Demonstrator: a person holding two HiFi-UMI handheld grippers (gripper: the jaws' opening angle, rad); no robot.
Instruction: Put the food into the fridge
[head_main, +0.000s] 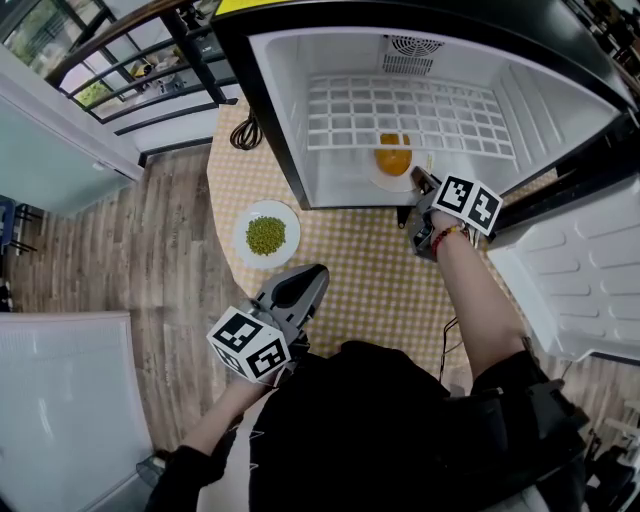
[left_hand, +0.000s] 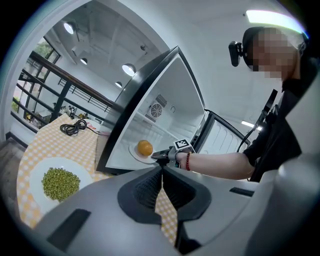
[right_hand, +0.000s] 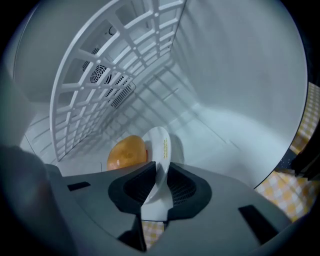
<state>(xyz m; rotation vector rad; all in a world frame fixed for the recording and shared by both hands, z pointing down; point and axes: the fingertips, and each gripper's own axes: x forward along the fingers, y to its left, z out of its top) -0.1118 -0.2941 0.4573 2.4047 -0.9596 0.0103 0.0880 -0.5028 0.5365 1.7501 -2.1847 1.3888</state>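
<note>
The right tongs (head_main: 421, 182) are inside the open mini fridge (head_main: 285, 110), but in the head view the marker cube and wrist cover their tips, so no gap to read there. The right gripper view settles it: pads a little apart, with the rim of the white plate (right_hand: 159, 150) standing between them. The plate is edge-on and hides part of the round orange food (right_hand: 125, 152). That food is smooth, orange-yellow and ball-shaped; what it is exactly, hard to say. It sits on that plate on the fridge floor, beneath the white wire shelf (head_main: 400, 110). The left tongs (left_hand: 161, 182) are closed tight on nothing, close to the person's body. Only the head and left gripper views show the green beans (head_main: 266, 235) on a small plate (head_main: 244, 222) out on the checked table (head_main: 370, 275).
</note>
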